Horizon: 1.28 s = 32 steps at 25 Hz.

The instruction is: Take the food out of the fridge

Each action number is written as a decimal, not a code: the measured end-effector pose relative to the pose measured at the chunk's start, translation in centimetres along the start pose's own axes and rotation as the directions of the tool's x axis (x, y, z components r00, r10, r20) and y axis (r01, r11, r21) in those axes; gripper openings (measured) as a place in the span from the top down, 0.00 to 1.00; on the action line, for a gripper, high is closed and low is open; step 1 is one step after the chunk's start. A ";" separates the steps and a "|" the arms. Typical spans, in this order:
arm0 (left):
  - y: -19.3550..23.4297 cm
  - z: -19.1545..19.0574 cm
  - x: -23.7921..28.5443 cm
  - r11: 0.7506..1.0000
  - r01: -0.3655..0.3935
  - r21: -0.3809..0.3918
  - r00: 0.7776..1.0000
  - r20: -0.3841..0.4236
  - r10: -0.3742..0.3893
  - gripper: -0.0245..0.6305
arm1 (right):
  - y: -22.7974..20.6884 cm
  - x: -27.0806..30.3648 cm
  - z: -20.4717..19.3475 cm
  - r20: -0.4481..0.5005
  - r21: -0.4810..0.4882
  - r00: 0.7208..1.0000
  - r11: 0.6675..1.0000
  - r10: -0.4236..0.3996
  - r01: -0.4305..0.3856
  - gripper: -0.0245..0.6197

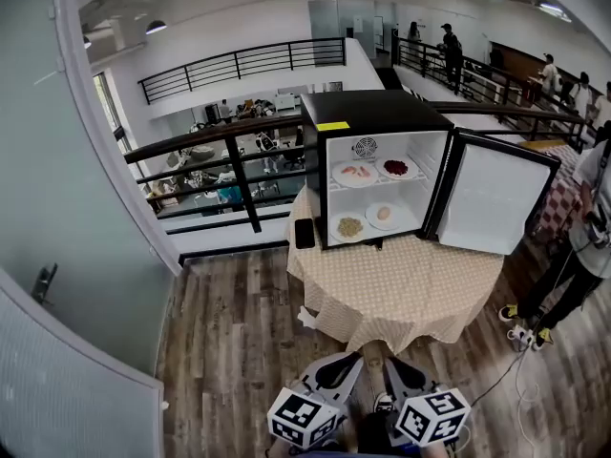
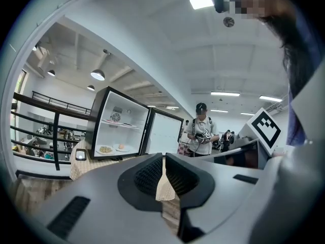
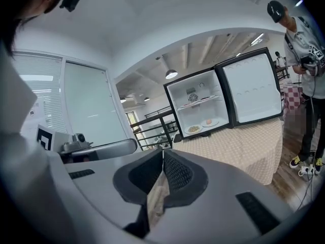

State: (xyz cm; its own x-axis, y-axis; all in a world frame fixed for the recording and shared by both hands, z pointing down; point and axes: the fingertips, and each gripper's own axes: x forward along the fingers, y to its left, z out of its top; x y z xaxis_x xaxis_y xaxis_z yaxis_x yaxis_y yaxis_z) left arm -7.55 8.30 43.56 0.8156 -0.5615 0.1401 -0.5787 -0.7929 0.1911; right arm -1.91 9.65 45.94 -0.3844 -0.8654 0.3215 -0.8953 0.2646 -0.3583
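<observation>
At the bottom centre of the head view the left gripper (image 1: 351, 359) and right gripper (image 1: 392, 361) sit side by side above the wood-plank floor (image 1: 229, 351). In each gripper's own view the ribbed black pads meet at the tips with nothing between them, so both are closed and empty, well short of the table.

Further up, mid-frame, is the round table under a beige dotted cloth (image 1: 401, 289). A dark flat phone-like slab (image 1: 305, 233) stands on it, leaning against the left side of the small black fridge (image 1: 377, 113). The fridge's white-lined door (image 1: 496, 198) hangs open to the right.

The food is inside, on round white plates. The lower shelf holds a plate of yellowish bits (image 1: 350, 226) and a plate with one pale round piece (image 1: 384, 215). The wire upper shelf holds a plate of pink slices (image 1: 355, 173) and a plate of dark red food (image 1: 395, 168).

The plates look stiff, light and smooth, so a rim could slip in the pads. The food lies loose and would likely slide if a plate tipped. The best hold is probably the near rim of a lower plate, pinched top and bottom, then drawn out level. The jaws must open first.
</observation>
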 end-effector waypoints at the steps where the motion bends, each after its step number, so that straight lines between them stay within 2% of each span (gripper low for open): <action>1: 0.3 0.0 0.9 1.000 -0.009 -0.002 1.000 -0.002 0.009 0.93 | -0.9 0.5 0.3 -0.004 -0.001 1.000 1.000 0.010 -0.010 0.93; 7: 2.2 1.3 7.7 0.998 -0.051 -0.039 0.998 0.028 0.052 0.93 | -6.5 3.7 3.1 -0.037 -0.035 0.998 0.998 0.060 -0.061 0.93; 17: 4.8 3.5 16.4 0.989 -0.144 -0.041 0.989 0.030 0.145 0.93 | -13.2 8.0 8.1 -0.070 -0.019 0.988 0.991 0.134 -0.136 0.93; 22: 5.8 3.8 18.7 0.979 -0.203 -0.033 0.979 0.026 0.204 0.93 | -15.6 10.5 9.3 -0.089 -0.001 0.978 0.981 0.191 -0.192 0.93; 25: 6.5 3.4 18.9 0.968 -0.249 -0.032 0.968 0.010 0.249 0.93 | -16.0 11.7 9.6 -0.098 0.010 0.969 0.973 0.229 -0.229 0.93; 32: 7.9 2.4 19.4 0.952 -0.303 -0.049 0.953 -0.033 0.301 0.93 | -16.7 13.9 9.1 -0.133 0.043 0.952 0.962 0.275 -0.271 0.93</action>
State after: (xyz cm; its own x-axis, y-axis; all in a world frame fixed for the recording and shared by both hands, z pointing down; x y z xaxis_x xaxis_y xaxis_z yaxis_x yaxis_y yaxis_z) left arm 3.72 -9.38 45.47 0.6026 -0.7662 0.2232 -0.7979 -0.5729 0.1873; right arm 9.76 -10.71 48.41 -0.6419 -0.6950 0.3240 -0.7469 0.4710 -0.4694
